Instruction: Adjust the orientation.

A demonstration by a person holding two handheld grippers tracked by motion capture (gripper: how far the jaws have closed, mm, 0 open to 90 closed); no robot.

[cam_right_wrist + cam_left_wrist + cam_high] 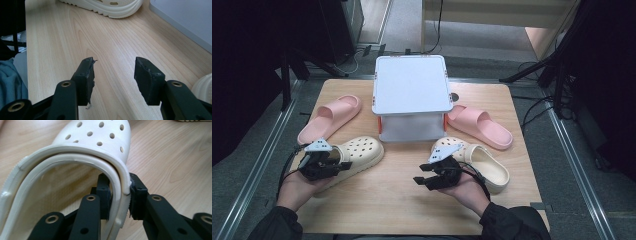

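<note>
A cream clog (359, 152) with holes in its toe lies on the left of the wooden table (402, 200). My left gripper (341, 165) is shut on the side wall of its heel opening; in the left gripper view the pads (136, 195) press the rim of the clog (100, 140) from inside and outside, at my left gripper (120, 183). A second cream clog (484, 167) lies at the right. My right gripper (419, 181) stands open beside it, over bare wood, with nothing between the jaws (114, 66).
A storage box with a white lid (411, 85) stands at the table's far middle. A pink slide (332, 117) lies to its left and another pink slide (479, 125) to its right. The right gripper view shows the left clog's sole (107, 6) and the box (185, 15).
</note>
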